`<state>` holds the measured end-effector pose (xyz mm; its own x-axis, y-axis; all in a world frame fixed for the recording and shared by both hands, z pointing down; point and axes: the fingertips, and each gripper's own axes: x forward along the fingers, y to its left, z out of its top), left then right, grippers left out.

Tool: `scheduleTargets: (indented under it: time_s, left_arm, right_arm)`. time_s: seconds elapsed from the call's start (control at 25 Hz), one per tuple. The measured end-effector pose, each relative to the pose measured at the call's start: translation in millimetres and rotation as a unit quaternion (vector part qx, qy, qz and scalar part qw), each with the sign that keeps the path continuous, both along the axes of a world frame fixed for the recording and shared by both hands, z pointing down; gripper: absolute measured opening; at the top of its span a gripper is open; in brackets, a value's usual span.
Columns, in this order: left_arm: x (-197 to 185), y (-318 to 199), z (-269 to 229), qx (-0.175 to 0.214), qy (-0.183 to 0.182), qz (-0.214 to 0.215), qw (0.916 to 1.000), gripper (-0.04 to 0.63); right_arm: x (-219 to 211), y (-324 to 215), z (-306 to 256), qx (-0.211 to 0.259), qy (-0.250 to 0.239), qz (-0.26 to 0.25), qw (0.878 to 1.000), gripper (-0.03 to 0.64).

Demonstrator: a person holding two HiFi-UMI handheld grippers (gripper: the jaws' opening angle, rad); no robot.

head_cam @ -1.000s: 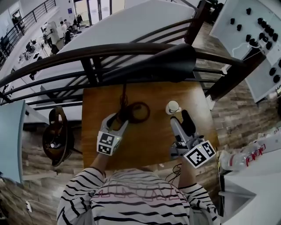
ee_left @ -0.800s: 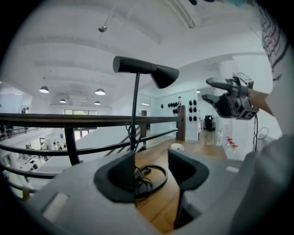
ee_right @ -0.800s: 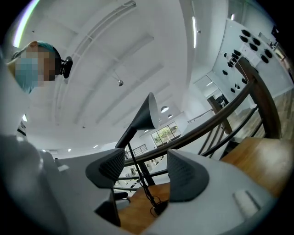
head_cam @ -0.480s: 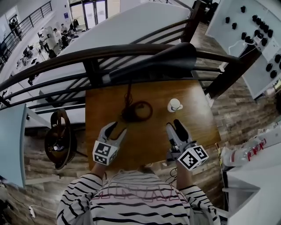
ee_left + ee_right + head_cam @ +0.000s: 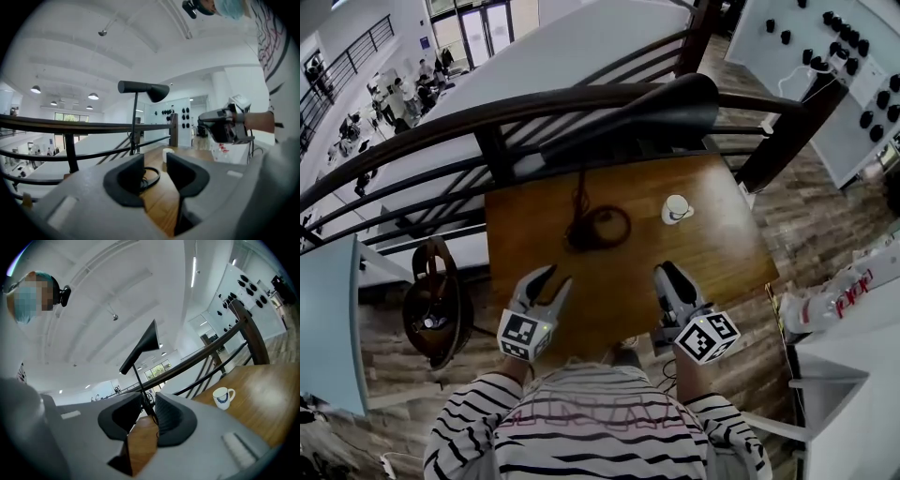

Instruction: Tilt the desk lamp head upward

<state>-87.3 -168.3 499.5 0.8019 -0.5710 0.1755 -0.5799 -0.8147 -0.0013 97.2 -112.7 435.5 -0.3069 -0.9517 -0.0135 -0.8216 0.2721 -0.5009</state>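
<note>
Nearest, the left gripper [image 5: 548,281] [image 5: 154,173] has its jaws about half apart and closing, with nothing between them but bare wood. The right gripper [image 5: 669,274] [image 5: 149,416] is also closing, down to a narrow gap, and holds nothing; the dark line in that gap is the lamp standing well beyond it. Both hang over the near edge of the brown wooden table [image 5: 722,244]. Ahead of the left jaws and a little to their right sits what looks like the ring-shaped base [image 5: 600,228] of the black desk lamp, with cord bunched on it, though the head view is too dark there to tell ring from cable. A white mug [image 5: 676,208] [image 5: 222,398] stands ahead of the right jaws and slightly to their right, apart from the base. From the base a thin stem [image 5: 136,122] rises well above both pairs of jaws to the long cone-shaped head [image 5: 647,117] [image 5: 145,88] [image 5: 143,345], which is beyond and above them, near the dark railing [image 5: 441,127]. The head is probably a stiff, light shell with a smooth finish that pads could slip on, turning on a friction joint. The slim stem and small base suggest the lamp would tip easily. The sounder hold is likely across the slim tube end of the head beside the joint, with the other gripper steadying the stem or base.
</note>
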Motion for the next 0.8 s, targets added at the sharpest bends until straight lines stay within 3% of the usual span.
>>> scheduleTargets:
  time_s: [0.32, 0.8]
  left_arm:
    - [-8.7, 33.8, -4.6, 0.013, -0.004, 0.035, 0.9993, 0.098]
    - [-38.0, 69.9, -1.6, 0.01, 0.009, 0.037, 0.9992, 0.005]
  right_arm:
    - [-17.3, 29.6, 23.4, -0.027, -0.005, 0.029, 0.999, 0.009]
    - [-50.8, 61.0, 53.1, -0.064, 0.003, 0.026, 0.998, 0.002]
